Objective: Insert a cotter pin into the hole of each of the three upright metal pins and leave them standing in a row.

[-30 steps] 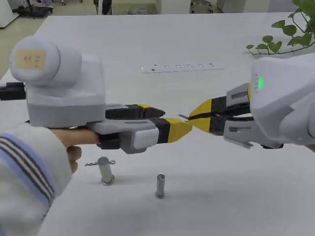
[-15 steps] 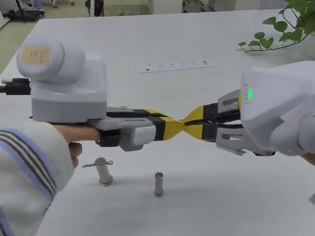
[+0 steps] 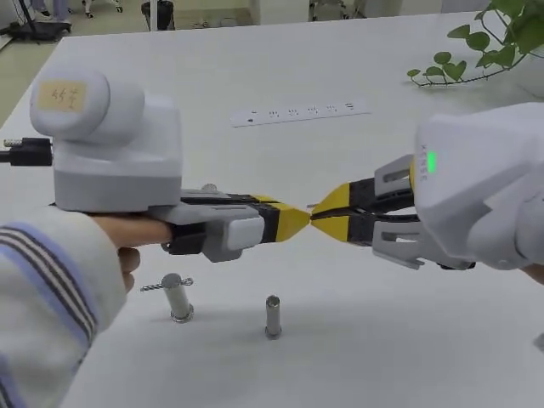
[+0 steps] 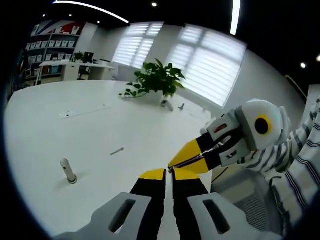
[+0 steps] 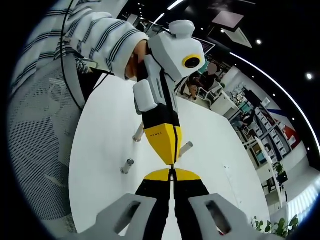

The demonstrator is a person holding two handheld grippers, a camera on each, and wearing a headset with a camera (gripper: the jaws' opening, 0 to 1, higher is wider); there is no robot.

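Left gripper (image 3: pixel 293 221) and right gripper (image 3: pixel 327 214), both clenched, have closed from apart to tip-to-tip; a handover seems underway. Below them, one metal pin (image 3: pixel 272 316) remains bare

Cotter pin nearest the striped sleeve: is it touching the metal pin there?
Touching. The head view shows the cotter pin passing through the top of the metal pin, sticking out on both sides.

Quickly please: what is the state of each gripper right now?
Left gripper: closed; whether it holds anything cannot be told.
Right gripper: closed; the same.
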